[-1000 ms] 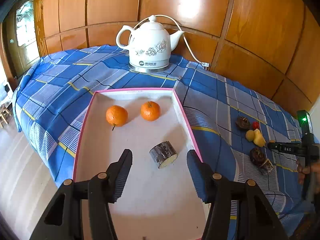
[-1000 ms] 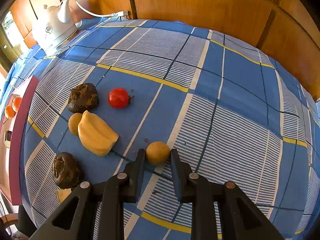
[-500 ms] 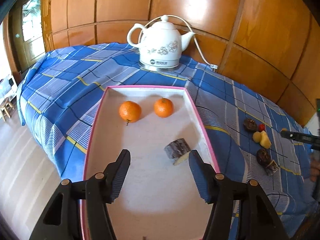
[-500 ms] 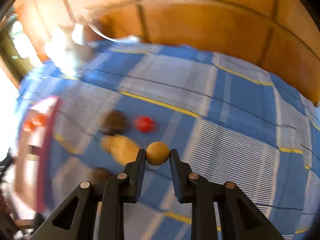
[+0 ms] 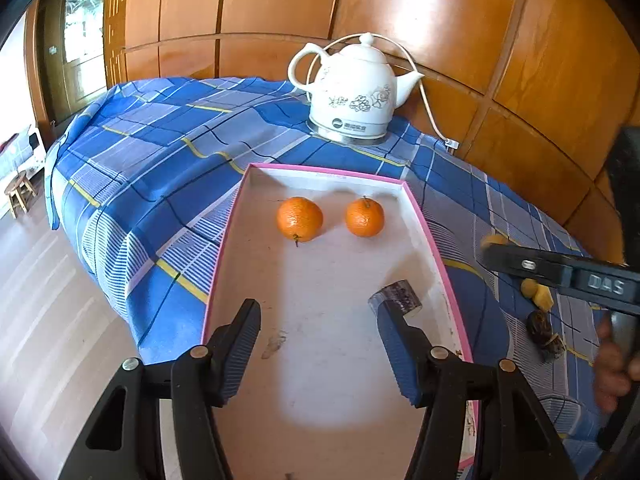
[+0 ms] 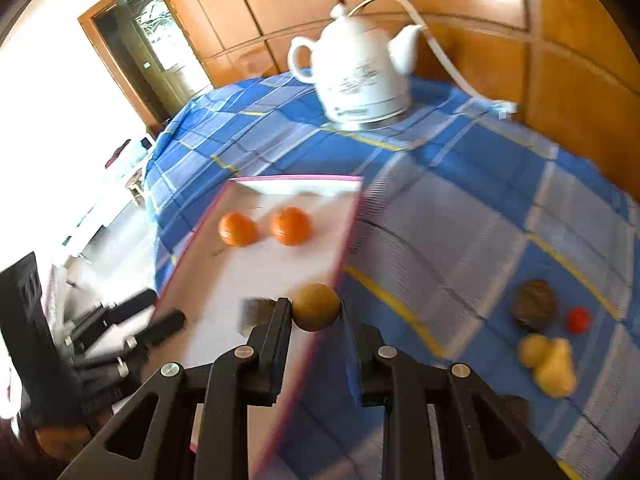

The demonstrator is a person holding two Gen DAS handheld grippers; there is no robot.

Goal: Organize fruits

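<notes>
Tan fruit [image 6: 316, 307] between right gripper [image 6: 315, 312] jaws

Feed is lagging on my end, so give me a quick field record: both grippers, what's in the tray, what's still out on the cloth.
right gripper: shut on a small yellow-brown fruit, above the tray's right rim
left gripper: open, empty, over the near part of the tray
tray: pink-rimmed, white inside
in tray: two oranges, one dark cut piece
on cloth: dark brown fruit, small red fruit, yellow fruits
behind tray: white kettle
</notes>
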